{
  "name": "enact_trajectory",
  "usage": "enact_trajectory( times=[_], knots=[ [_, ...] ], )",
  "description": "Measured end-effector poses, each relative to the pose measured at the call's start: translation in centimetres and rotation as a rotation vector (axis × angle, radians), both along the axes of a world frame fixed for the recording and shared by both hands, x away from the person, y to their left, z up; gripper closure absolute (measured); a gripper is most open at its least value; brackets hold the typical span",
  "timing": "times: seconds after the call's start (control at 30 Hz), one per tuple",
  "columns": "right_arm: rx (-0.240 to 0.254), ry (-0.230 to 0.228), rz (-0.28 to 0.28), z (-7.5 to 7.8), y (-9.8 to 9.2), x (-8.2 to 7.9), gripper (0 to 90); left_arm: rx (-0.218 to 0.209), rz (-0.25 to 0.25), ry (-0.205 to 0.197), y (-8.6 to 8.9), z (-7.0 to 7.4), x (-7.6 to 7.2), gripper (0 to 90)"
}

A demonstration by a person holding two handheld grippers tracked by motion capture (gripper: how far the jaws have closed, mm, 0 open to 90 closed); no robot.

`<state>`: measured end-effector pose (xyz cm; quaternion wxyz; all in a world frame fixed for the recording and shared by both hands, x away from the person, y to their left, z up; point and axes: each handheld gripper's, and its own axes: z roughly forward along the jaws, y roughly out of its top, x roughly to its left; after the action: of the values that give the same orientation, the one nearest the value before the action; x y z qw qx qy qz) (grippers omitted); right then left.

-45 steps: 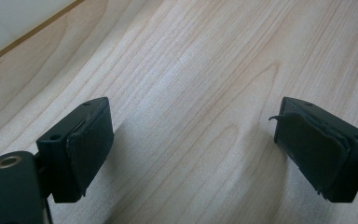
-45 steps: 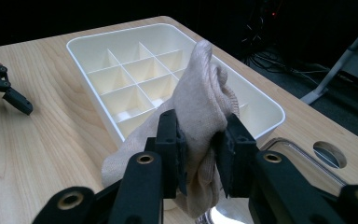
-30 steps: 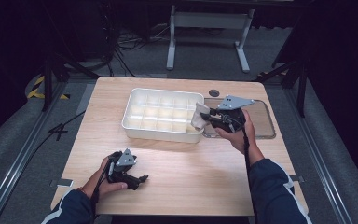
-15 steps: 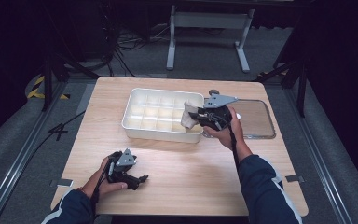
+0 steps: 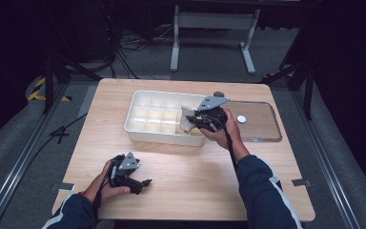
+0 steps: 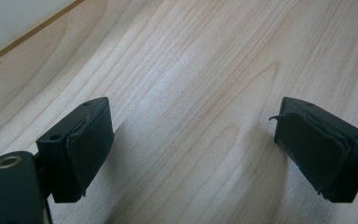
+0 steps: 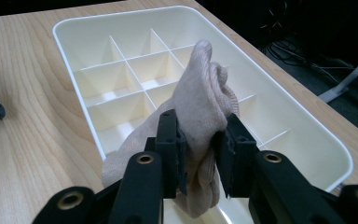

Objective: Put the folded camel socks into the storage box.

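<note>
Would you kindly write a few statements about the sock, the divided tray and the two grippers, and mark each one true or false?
1. The right gripper is shut on a beige sock. True.
2. The sock lies flat on the wooden table. False: it is held up over the near right part of the white divided tray.
3. The left gripper has its jaws open with nothing between them. True.
4. The tray's compartments are full of socks. False: those in sight are bare.
5. A clear lid lies on the table to the right of the tray. True.
</note>
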<state>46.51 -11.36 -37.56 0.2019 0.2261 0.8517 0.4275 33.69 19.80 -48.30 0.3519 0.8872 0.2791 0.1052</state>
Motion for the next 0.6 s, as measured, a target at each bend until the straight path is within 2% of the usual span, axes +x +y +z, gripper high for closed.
enact_trajectory(
  times=[0.13,0.4,0.47,0.5,0.53,0.6],
  knots=[
    [-0.008,0.000,0.000,-0.3,0.6,0.3,72.5,-0.001,0.002,0.000,0.0,0.0,0.0,11.9],
    [-0.053,-0.007,-0.002,-1.2,2.0,0.5,72.4,0.000,0.002,0.001,0.0,0.0,0.0,11.9],
    [-0.092,-0.020,-0.002,-1.6,2.5,0.5,72.4,0.000,0.002,0.000,0.0,0.0,0.0,11.9],
    [-0.092,-0.020,-0.002,-1.6,2.5,0.5,72.4,0.000,0.002,0.000,0.0,0.0,0.0,11.9],
    [-0.135,-0.031,-0.002,-1.9,2.9,0.5,72.4,-0.004,0.005,0.001,0.0,0.0,-0.1,11.9],
    [-0.170,-0.033,0.008,-2.2,3.1,0.5,72.4,-0.004,0.005,0.001,0.0,0.0,0.0,11.9]
  ],
)
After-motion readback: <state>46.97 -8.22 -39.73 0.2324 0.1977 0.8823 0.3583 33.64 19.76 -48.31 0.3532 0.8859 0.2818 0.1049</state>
